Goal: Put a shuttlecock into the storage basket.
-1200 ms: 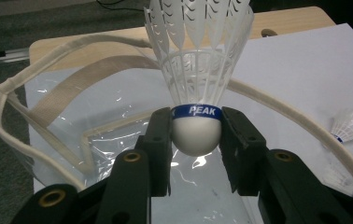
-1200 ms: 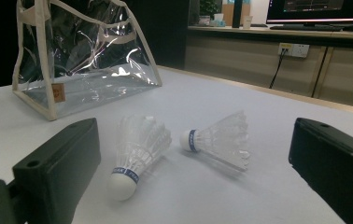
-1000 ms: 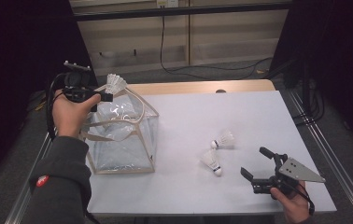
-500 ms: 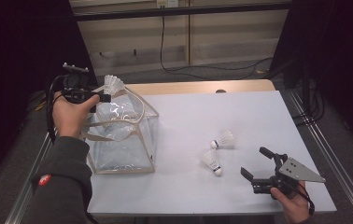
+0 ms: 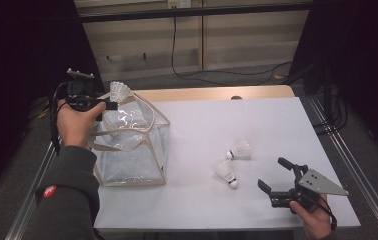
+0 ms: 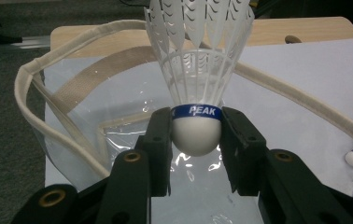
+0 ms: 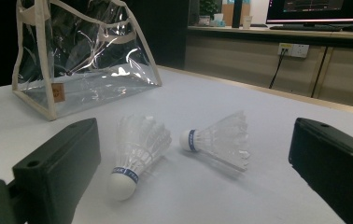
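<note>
Three shuttlecocks in play, one clear bag, white surface (image 5: 277,120).

Far left: left tongs (image 5: 111,105) are clamped on a held shuttlecock (image 6: 197,79). In the left gripper view both jaws press the white cork from either side, just under the blue band; feathers point up and away. In the high view the shuttlecock sits over the far-left rim of the bag (image 5: 132,150), above the opening, not yet inside. The bag stands upright at the left of the surface, cream-edged mouth open, strap (image 6: 48,116) looping around the rim.

Centre-right: two loose shuttlecocks on the surface, near each other but apart. Nearer shuttlecock (image 7: 135,149) lies with cork toward the right tongs; farther shuttlecock (image 7: 219,140) lies on its side, cork pointing left in the right gripper view.

Near right: right tongs (image 5: 277,176) are open and empty, low over the surface, jaws wide on either side of the two loose shuttlecocks in their own view.

Judgement on step in hand (drop into bag): move the cork in over the middle of the mouth, clear of rim and strap, before letting go. Keep it cork-down so it falls straight. Lower it a little into the opening; a high release risks a bounce off the rim. Open the jaws evenly so neither flicks it sideways. Soft walls may fold inward.
</note>
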